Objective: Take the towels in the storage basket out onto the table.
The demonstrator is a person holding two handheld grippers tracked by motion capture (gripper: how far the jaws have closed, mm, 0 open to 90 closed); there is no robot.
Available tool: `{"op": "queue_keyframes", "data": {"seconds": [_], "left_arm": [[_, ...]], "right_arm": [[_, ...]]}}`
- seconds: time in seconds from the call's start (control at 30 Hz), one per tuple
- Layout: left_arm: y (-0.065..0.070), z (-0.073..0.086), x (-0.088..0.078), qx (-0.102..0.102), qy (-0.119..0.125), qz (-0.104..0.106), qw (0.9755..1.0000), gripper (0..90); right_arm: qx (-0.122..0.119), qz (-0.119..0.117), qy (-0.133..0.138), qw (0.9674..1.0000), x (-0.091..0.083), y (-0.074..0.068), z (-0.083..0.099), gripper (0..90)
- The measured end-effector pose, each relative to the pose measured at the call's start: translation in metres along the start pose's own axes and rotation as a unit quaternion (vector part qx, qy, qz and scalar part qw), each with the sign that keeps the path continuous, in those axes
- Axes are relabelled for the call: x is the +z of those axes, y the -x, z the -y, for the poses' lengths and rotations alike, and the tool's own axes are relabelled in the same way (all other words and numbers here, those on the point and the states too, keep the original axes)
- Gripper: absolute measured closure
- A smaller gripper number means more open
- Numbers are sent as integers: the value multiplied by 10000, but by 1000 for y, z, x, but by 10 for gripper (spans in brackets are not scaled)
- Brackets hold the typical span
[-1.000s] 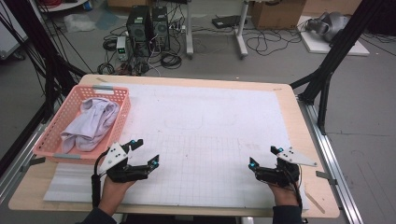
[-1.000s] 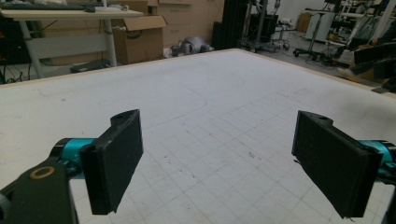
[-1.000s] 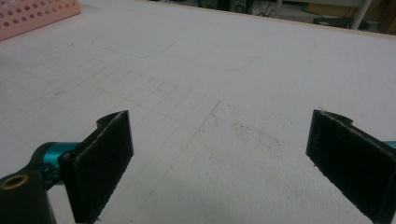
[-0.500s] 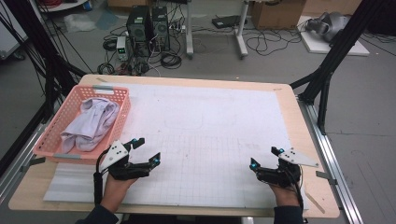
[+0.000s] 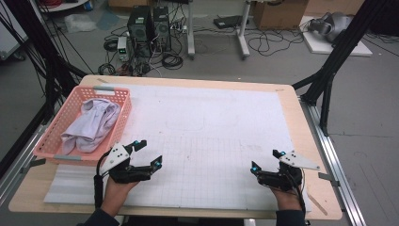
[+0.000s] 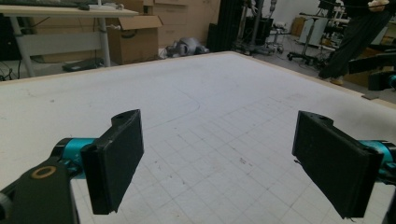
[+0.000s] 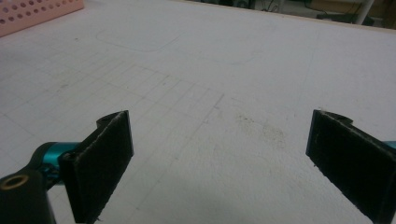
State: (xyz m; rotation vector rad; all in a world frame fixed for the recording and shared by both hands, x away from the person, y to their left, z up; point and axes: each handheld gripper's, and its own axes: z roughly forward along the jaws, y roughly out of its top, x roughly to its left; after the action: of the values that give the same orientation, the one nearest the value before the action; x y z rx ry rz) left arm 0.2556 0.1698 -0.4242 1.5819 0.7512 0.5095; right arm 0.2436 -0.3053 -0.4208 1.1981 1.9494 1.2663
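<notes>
Low in the frame, the left tool (image 5: 147,151) hovers over the white gridded mat (image 5: 221,136) with jaws spread and nothing between them — the right tool (image 5: 266,160) likewise at lower right. The pale cloth (image 5: 91,123) lies heaped in the pink basket (image 5: 123,96) at left, just beside the left tool.

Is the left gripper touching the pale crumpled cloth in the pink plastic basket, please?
Apart. The high view shows the left gripper open over the white mat, outside the basket holding the cloth.
</notes>
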Motion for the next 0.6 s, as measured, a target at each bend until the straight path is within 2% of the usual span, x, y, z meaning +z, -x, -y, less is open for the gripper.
{"op": "queue_keyframes", "data": {"seconds": [0.6], "left_arm": [[0, -8, -4, -35, 98, 61, 9999, 169]], "right_arm": [[-28, -72, -67, 9999, 4, -2, 0, 59]]}}
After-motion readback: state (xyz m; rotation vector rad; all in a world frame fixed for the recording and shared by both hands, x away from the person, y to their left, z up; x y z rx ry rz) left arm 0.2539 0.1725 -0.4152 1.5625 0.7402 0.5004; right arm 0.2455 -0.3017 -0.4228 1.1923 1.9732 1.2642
